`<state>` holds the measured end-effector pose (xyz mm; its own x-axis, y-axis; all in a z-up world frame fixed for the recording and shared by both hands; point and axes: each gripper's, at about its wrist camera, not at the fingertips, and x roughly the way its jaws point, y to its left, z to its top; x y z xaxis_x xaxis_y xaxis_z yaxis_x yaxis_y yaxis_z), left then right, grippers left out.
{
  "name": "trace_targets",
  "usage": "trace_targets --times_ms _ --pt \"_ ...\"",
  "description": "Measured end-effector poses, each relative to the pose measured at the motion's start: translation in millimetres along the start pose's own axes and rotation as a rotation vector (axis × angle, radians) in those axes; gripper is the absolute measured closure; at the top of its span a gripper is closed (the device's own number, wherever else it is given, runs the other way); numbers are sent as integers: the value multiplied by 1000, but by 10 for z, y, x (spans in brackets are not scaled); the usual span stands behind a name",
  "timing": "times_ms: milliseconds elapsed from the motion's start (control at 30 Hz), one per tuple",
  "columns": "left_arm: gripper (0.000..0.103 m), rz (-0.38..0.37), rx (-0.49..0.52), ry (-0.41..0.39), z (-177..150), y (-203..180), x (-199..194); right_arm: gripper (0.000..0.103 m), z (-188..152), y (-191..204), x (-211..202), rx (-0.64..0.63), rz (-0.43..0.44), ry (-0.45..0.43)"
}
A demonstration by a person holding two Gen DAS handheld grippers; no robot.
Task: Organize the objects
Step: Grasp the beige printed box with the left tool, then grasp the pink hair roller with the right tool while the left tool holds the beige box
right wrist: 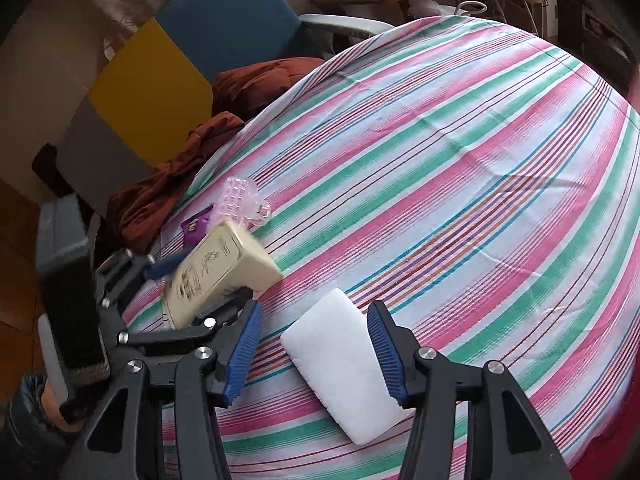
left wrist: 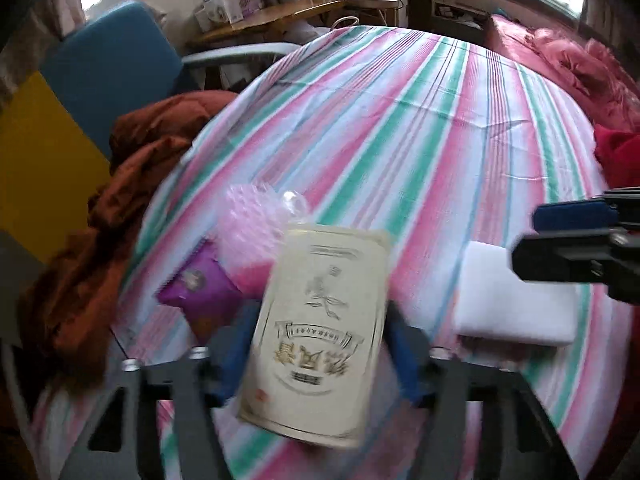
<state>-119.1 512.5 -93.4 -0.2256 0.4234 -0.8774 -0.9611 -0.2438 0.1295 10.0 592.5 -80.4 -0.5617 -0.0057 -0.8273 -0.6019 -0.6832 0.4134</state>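
My left gripper (left wrist: 316, 344) is shut on a cream tin box (left wrist: 316, 332) with gold lettering and holds it tilted above the striped bed sheet (left wrist: 400, 140); the box also shows in the right wrist view (right wrist: 220, 272). Behind it lie a pink spiky plastic item (left wrist: 248, 220) and a purple packet (left wrist: 200, 284). A white foam block (right wrist: 344, 364) lies on the sheet between the open jaws of my right gripper (right wrist: 314, 350), whose blue pads (right wrist: 244, 348) stand on either side of it, apart from it. The block (left wrist: 516, 300) and the right gripper (left wrist: 560, 240) also show in the left wrist view.
A rust-brown cloth (left wrist: 120, 216) is heaped at the bed's left edge. A blue and yellow chair (right wrist: 224, 28) stands beyond it. A wooden desk (left wrist: 272, 20) with boxes is at the back. A pink quilt (left wrist: 568, 64) lies at the far right.
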Motion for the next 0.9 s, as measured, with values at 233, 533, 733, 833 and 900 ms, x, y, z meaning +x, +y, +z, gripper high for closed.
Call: trace_targets --times_ms 233,533,733,833,900 --pt "52 -31 -210 8 -297 -89 -220 48 3 -22 13 12 -10 2" --pt "52 37 -441 -6 -918 -331 -547 48 -3 24 34 -3 22 14" --pt "52 84 -546 -33 -1392 -396 -839 48 -36 104 87 -36 45 38" --pt "52 114 -528 -45 -1498 -419 -890 48 -55 140 105 -53 35 43" --pt "52 113 -527 -54 -1513 -426 -899 48 -67 159 129 -64 26 49"
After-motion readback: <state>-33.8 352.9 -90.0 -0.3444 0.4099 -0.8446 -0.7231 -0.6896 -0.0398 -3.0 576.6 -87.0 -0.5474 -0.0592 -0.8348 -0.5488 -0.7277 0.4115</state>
